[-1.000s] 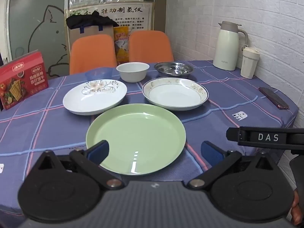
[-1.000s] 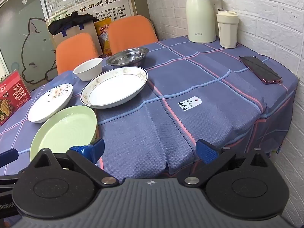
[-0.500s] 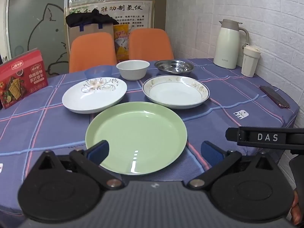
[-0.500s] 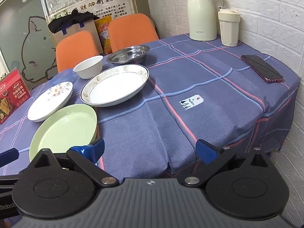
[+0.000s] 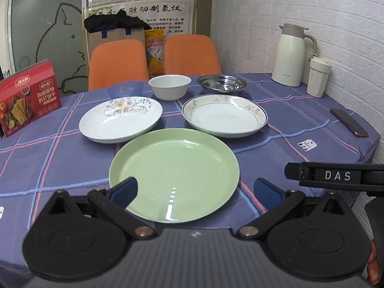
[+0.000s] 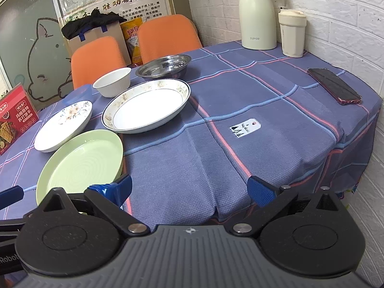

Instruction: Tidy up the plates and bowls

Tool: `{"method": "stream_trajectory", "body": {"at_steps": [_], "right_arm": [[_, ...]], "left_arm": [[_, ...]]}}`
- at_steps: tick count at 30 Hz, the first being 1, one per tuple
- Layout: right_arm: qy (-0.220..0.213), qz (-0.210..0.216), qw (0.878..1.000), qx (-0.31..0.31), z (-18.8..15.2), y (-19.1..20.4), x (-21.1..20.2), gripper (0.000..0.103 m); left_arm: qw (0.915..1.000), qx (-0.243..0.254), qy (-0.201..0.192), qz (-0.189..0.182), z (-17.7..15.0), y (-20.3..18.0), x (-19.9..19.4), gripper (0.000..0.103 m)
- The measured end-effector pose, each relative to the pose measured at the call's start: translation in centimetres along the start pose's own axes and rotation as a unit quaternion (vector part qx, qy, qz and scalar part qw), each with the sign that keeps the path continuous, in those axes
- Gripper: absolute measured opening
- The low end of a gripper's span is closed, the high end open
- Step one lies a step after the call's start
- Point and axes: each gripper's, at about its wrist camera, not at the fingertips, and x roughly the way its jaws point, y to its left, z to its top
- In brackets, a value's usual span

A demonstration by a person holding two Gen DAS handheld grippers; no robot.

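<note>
The left gripper (image 5: pixel 195 189) hangs with its blue-padded fingers spread wide and holding nothing, the round pale green plate (image 5: pixel 174 174) lying flat on the blue checked tablecloth (image 5: pixel 43 158) straight ahead, its near rim between the two pads. Beyond it sit the white plate with a floral pattern (image 5: pixel 121 121), ahead to the left, and the white deep plate with a gold-patterned rim (image 5: pixel 224 117), ahead to the right. Farther off stand a white bowl (image 5: pixel 170 87), a shiny steel dish (image 5: pixel 222 84), and a translucent blue bowl (image 5: pixel 125 89) that only this view shows clearly.

The right gripper (image 6: pixel 189 188) is likewise spread and empty, above bare cloth near the table's front edge. The green plate lies just left of its left pad. Its view alone shows the whole dark phone in a pink case (image 6: pixel 333 86), well ahead to the right, near the cream thermos jug (image 6: pixel 258 15) and lidded cream cup (image 6: pixel 292 32).

Against the earlier frames, both views have tilted slightly; no dish has moved and both grippers stay apart.
</note>
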Motion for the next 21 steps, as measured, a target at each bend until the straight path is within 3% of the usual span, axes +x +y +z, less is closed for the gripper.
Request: {"method": "stream_trajectory", "body": {"at_steps": [21], "right_arm": [[0.006, 0.001, 1.000, -0.001, -0.09, 0.28, 0.47, 0.090]], "left_arm": [[1.0000, -0.002, 0.007, 0.000, -0.04, 0.18, 0.52, 0.103]]}}
